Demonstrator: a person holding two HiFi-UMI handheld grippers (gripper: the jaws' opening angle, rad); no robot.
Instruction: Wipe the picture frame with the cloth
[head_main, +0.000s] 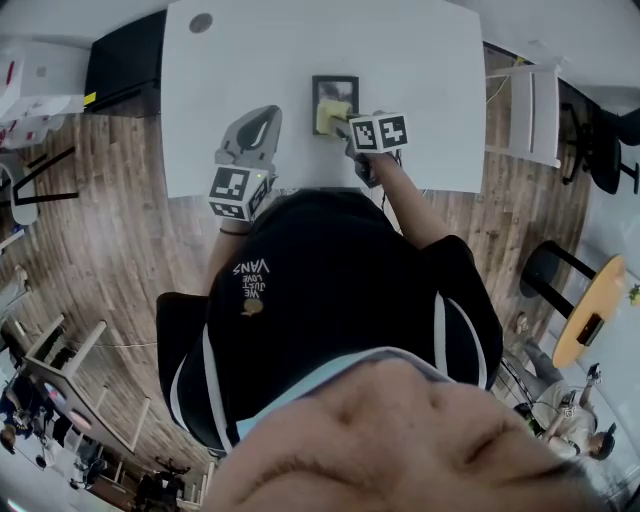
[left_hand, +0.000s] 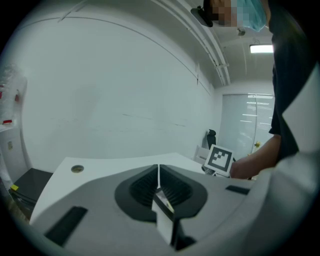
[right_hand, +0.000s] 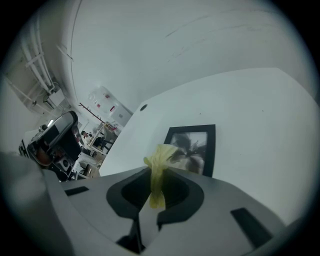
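White table (head_main: 430, 60) holds picture frame (right_hand: 202, 131); right hand-held gripper (right_hand: 155, 199) pinches yellow cloth (right_hand: 159, 167).

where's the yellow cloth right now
The yellow cloth is pinched in the right gripper, over the near end of the black picture frame lying on the white table, centre of the head view.

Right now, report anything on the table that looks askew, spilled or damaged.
Nothing stands out. The picture frame lies flat on the table, the yellow cloth clamped in the right gripper over it; the left gripper is shut, empty.
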